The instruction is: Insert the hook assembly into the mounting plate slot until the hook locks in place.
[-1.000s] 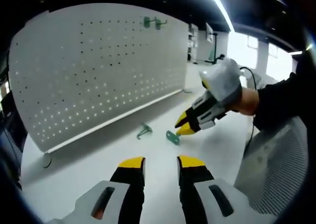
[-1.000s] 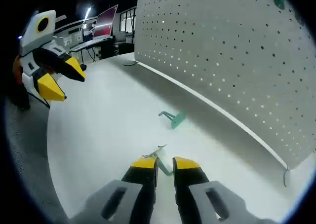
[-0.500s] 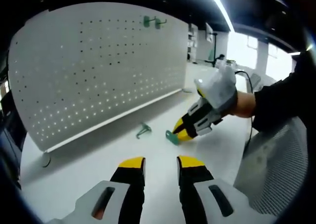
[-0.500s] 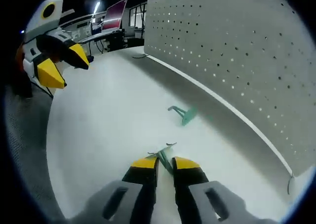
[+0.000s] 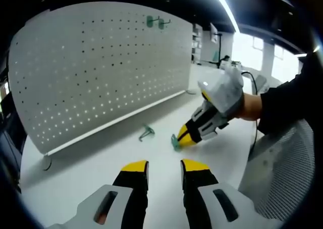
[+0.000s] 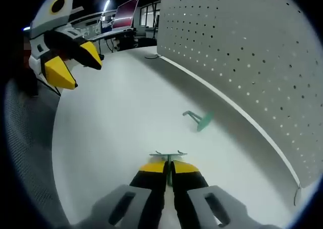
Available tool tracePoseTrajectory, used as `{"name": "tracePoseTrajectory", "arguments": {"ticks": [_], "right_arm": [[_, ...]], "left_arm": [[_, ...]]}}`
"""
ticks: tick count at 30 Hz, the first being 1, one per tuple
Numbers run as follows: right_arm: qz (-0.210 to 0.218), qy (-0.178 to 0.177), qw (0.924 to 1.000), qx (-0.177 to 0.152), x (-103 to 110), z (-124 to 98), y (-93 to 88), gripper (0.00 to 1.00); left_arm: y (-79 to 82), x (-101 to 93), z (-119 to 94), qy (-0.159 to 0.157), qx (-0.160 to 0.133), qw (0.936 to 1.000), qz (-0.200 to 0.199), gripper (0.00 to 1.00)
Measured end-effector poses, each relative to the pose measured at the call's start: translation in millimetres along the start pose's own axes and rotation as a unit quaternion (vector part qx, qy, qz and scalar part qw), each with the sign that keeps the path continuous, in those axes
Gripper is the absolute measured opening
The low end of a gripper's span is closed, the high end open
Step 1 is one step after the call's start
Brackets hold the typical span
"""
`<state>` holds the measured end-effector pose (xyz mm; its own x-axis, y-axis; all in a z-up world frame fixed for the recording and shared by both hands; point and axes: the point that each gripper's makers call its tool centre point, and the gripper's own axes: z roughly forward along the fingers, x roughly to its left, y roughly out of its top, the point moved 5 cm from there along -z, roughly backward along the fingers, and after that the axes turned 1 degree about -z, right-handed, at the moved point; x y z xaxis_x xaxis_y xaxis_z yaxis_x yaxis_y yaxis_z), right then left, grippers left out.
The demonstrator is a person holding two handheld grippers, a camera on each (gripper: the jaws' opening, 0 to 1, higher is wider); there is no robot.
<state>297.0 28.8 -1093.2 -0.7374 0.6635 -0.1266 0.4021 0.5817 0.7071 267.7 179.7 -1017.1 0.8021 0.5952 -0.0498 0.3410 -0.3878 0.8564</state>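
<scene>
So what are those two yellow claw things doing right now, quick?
Left gripper: open, holding nothing, hovering over the white table.
Right gripper: shut on a green hook down at the table.

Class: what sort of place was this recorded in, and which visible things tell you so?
Probably a workshop or lab bench: an upright white pegboard at the back of a white table, green hooks lying on it, and desks with a monitor behind.
</scene>
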Motion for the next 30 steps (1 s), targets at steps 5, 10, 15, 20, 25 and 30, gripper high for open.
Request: {"name": "tracePoseTrajectory", "arguments": {"ticks": [5, 10, 15, 20, 25, 30], "right_arm": [[-0.028, 0.006, 0.9995, -0.017, 7, -2, 13.6, 0.01], [-0.054, 0.022, 0.9979, -0.029, 19, 0, 25.1, 0.01], [-0.080, 0.039, 0.9952, -0.040, 30, -1, 34.9, 0.01], [-0.092, 0.051, 0.9931, -0.053, 40, -3, 45.1, 0.01], [-0.105, 0.060, 0.9905, -0.066, 49, -5, 54.5, 0.01], [-0.131, 0.074, 0.9860, -0.073, 61, -5, 61.0, 0.01]], "left_arm": [[0.0, 0.1, 0, 0.000, 0.000, 1.0000, -0.001, 0.25], [-0.2, -1.0, 0, -0.002, 0.001, 1.0000, 0.001, 0.24], [-0.3, -0.9, 0, -0.001, 0.001, 1.0000, -0.001, 0.24], [-0.3, -2.6, 1, -0.003, 0.000, 1.0000, -0.003, 0.23], [-0.5, -3.6, 1, -0.005, -0.001, 0.9999, -0.009, 0.23], [1.2, -0.6, 0, -0.009, -0.012, 0.9992, -0.038, 0.21]]}}
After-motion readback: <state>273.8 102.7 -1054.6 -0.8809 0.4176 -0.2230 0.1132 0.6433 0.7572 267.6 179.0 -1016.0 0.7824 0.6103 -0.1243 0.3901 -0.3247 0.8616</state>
